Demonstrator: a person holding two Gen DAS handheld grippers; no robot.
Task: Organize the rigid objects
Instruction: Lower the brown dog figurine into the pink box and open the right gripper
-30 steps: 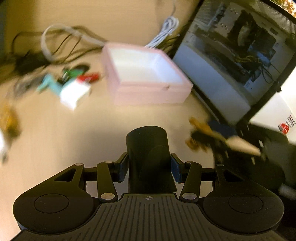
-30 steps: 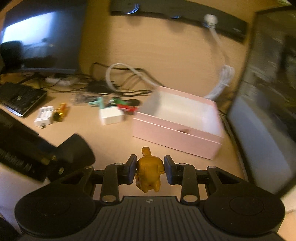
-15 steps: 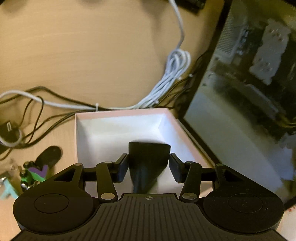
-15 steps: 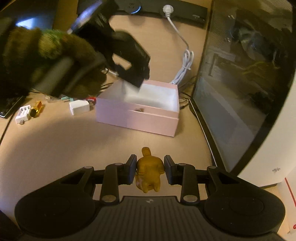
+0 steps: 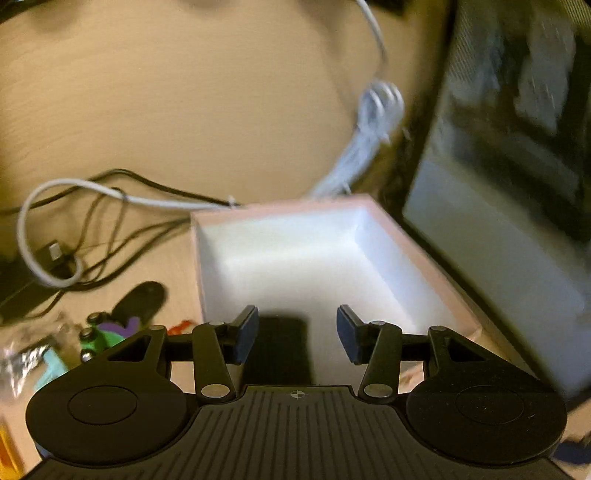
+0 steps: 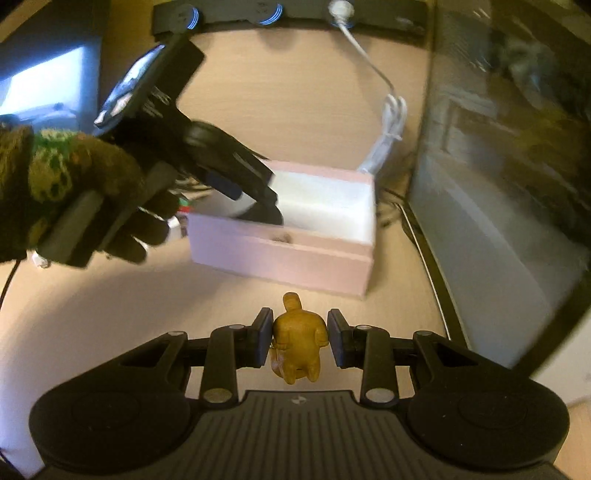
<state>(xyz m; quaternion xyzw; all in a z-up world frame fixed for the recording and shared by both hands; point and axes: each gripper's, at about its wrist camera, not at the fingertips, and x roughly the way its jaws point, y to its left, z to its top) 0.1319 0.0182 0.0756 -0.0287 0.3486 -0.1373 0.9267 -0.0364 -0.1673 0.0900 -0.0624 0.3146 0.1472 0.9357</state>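
My left gripper [image 5: 297,332] hangs over the open pink box [image 5: 424,258] with its jaws apart. A black object [image 5: 286,350] lies below them on the box's white floor, and white shows between it and the right pad. In the right wrist view a gloved hand [image 6: 74,184] holds that left gripper [image 6: 258,203] tipped into the pink box [image 6: 277,258]. My right gripper [image 6: 299,332] is shut on a small yellow figure [image 6: 295,350], held in front of the box's near wall, above the desk.
A glass-sided computer case [image 6: 498,184] stands close to the right of the box. A white cable bundle [image 5: 369,122] and dark wires lie behind it. Small items, among them a green and purple piece [image 5: 107,332], lie to the left. A power strip [image 6: 295,14] sits at the back.
The left gripper swung from in front of the box to over it. The black object left its pads and now lies in the box. The right gripper came closer to the box, still holding the figure.
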